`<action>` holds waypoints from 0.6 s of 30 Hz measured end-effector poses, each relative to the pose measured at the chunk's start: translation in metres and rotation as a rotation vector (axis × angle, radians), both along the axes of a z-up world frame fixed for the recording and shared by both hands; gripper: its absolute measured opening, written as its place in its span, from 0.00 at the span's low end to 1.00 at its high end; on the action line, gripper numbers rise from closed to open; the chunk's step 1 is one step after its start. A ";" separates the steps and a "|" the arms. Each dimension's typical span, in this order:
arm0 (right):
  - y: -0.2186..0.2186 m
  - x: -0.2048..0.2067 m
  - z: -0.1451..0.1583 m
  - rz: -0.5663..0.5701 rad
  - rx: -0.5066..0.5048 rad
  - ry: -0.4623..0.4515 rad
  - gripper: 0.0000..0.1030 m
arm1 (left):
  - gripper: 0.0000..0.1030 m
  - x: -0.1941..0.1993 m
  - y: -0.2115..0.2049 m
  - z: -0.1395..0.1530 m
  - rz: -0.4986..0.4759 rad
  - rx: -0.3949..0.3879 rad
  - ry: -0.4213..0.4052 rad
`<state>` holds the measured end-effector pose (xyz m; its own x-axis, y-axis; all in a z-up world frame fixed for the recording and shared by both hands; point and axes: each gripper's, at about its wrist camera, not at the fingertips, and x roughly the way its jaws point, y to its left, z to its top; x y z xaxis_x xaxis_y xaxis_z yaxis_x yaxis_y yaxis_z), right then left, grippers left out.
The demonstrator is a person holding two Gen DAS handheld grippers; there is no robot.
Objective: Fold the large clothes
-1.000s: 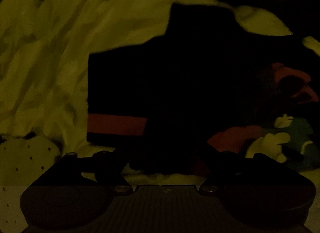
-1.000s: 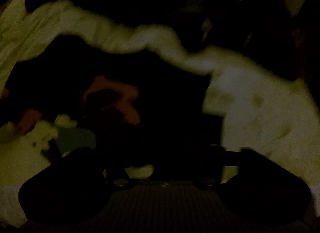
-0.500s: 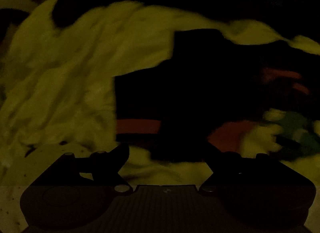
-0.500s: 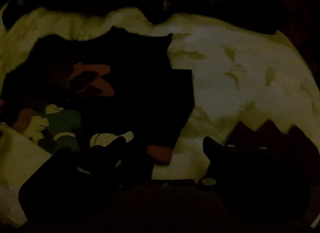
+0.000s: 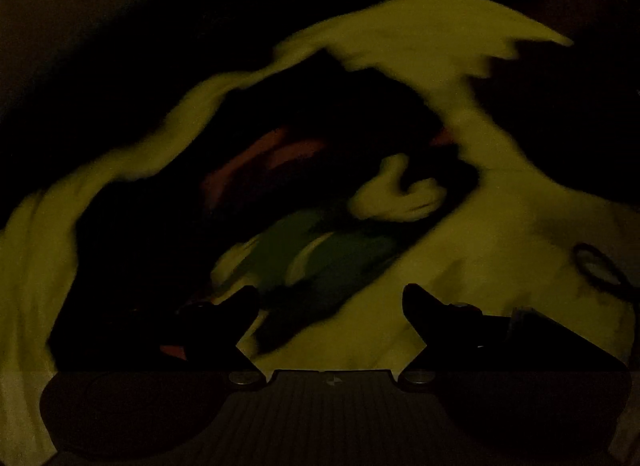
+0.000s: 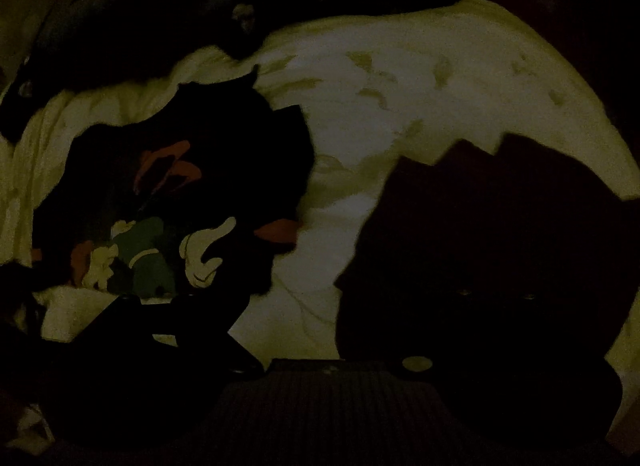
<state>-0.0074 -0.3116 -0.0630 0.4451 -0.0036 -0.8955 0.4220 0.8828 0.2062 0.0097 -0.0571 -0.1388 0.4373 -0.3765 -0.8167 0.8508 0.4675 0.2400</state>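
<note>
In dim light, a dark printed garment (image 6: 172, 201) lies crumpled on pale bedding (image 6: 420, 113), left of frame; the left gripper (image 5: 330, 302) and right gripper (image 6: 316, 306) both spread, empty.

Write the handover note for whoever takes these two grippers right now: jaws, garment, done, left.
Left gripper: jaws open, nothing between them.
Right gripper: jaws open and empty.
Dark garment with a red, green and cream cartoon print: lying bunched on the pale rumpled bedsheet, released by both grippers.
Done: how many folds are in cannot be told; the picture is dim and blurred.
Left: probably regrip its edges and carry on folding.
</note>
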 end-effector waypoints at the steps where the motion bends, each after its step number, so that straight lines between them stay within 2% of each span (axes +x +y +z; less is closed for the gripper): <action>1: -0.003 -0.004 0.000 -0.018 0.010 0.000 0.86 | 1.00 -0.005 -0.013 -0.004 -0.045 0.009 -0.018; 4: -0.009 -0.012 0.000 -0.058 0.031 0.003 0.87 | 1.00 -0.013 -0.048 -0.018 -0.145 0.043 -0.060; 6: -0.014 -0.017 0.001 -0.076 0.035 0.005 0.87 | 1.00 -0.017 -0.071 -0.032 -0.208 0.089 -0.064; 8: -0.018 -0.022 0.001 -0.099 0.043 0.007 0.87 | 1.00 -0.020 -0.089 -0.044 -0.240 0.142 -0.108; 11: -0.025 -0.029 0.000 -0.132 0.058 0.011 0.87 | 1.00 -0.013 -0.108 -0.051 -0.208 0.165 -0.128; 17: -0.035 -0.031 -0.009 -0.157 0.081 0.027 0.87 | 0.89 0.020 -0.120 -0.045 -0.114 0.134 -0.001; 18: -0.037 -0.029 -0.010 -0.159 0.090 0.028 0.87 | 0.84 0.025 -0.119 -0.042 -0.091 0.114 0.028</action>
